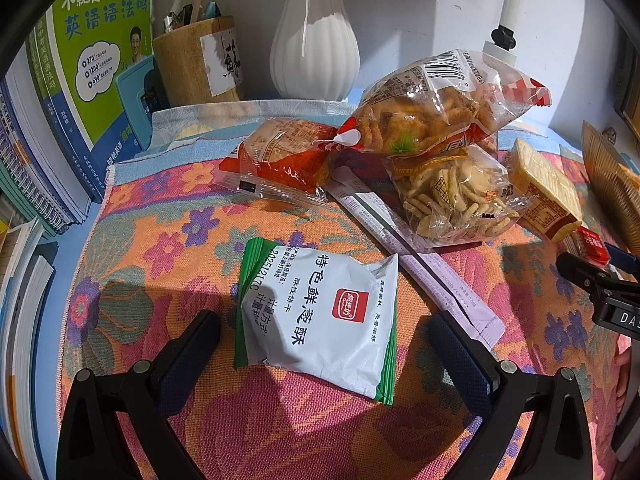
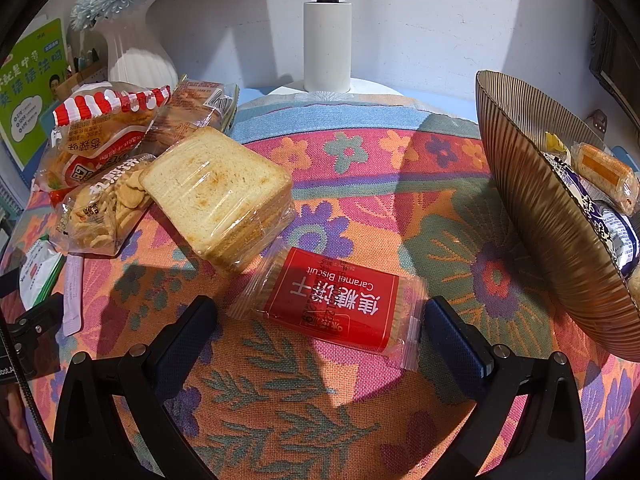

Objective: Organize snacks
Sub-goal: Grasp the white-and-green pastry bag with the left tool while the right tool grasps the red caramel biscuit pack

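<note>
A white and green biscuit packet [image 1: 320,320] lies on the flowered cloth between the fingers of my open left gripper [image 1: 324,344], untouched by either finger. A red caramel biscuit packet [image 2: 336,304] lies between the fingers of my open right gripper [image 2: 320,332], also free of both pads. Behind it sits a wrapped stack of bread slices [image 2: 220,196]. Bags of fried snacks [image 1: 432,108] are piled at the back, with a long lilac sachet [image 1: 420,264] in front of them. A ribbed brown bowl [image 2: 532,216] at the right holds several wrapped snacks [image 2: 608,176].
Books [image 1: 80,92] stand at the left, with a wooden pen holder [image 1: 192,64] and a white vase [image 1: 316,40] behind the cloth. A white lamp post [image 2: 327,40] stands at the back wall. The right gripper's body [image 1: 600,284] shows at the right edge of the left wrist view.
</note>
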A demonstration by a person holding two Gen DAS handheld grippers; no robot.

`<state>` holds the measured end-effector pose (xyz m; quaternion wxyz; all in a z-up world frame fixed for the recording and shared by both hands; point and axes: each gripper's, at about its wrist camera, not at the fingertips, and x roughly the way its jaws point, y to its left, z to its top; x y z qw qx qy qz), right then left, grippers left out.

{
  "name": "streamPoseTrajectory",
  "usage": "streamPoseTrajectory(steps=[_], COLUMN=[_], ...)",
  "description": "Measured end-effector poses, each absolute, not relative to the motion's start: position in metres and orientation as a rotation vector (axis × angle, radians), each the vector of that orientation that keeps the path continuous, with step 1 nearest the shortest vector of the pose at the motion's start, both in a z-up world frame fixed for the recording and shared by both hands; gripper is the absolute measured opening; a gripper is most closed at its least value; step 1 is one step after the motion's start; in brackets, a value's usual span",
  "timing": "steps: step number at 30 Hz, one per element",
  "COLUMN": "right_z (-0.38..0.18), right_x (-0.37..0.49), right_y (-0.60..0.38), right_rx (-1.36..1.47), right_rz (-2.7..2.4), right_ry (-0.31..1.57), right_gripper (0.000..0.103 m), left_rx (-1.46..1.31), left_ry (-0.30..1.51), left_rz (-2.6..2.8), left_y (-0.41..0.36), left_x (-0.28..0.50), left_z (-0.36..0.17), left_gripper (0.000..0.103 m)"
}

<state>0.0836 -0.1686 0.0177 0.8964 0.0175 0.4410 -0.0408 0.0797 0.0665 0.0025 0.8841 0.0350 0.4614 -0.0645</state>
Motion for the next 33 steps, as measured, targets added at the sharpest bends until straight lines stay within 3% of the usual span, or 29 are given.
streamPoseTrajectory(steps=[22, 25, 26, 27, 28, 33], right_z=[0.019, 0.022, 0.024, 0.027, 0.028, 0.031], right_x=[0.084, 0.079, 0.075, 0.071, 0.069, 0.063], right_y=[-0.167, -0.164, -0.164, -0.164, -0.165, -0.169], right_rx=[0.045, 0.037, 0.039, 0.045, 0.063, 0.140], right_rz=[-0.066, -0.047, -0.035, -0.021, 0.007, 0.106], right_ry=[0.904, 0.886, 0.869, 0.853, 0.844, 0.819], right_gripper=[0.103, 0.095, 0.080, 0.069, 0.067, 0.066], left_rx=[0.072, 0.073, 0.074, 0.065, 0.049, -0.016], left_ry=[0.960, 0.955, 0.939, 0.915, 0.889, 0.875], left_rz=[-0.133, -0.132, -0.134, -0.150, -0.170, -0.220], left_y=[0.064, 0.061, 0.061, 0.060, 0.062, 0.061], left_x=[0.080, 0.079, 0.078, 0.075, 0.072, 0.070], left_z=[0.002, 0.002, 0.004, 0.007, 0.010, 0.013], left_gripper=[0.103, 0.103, 0.099, 0.070, 0.053, 0.052])
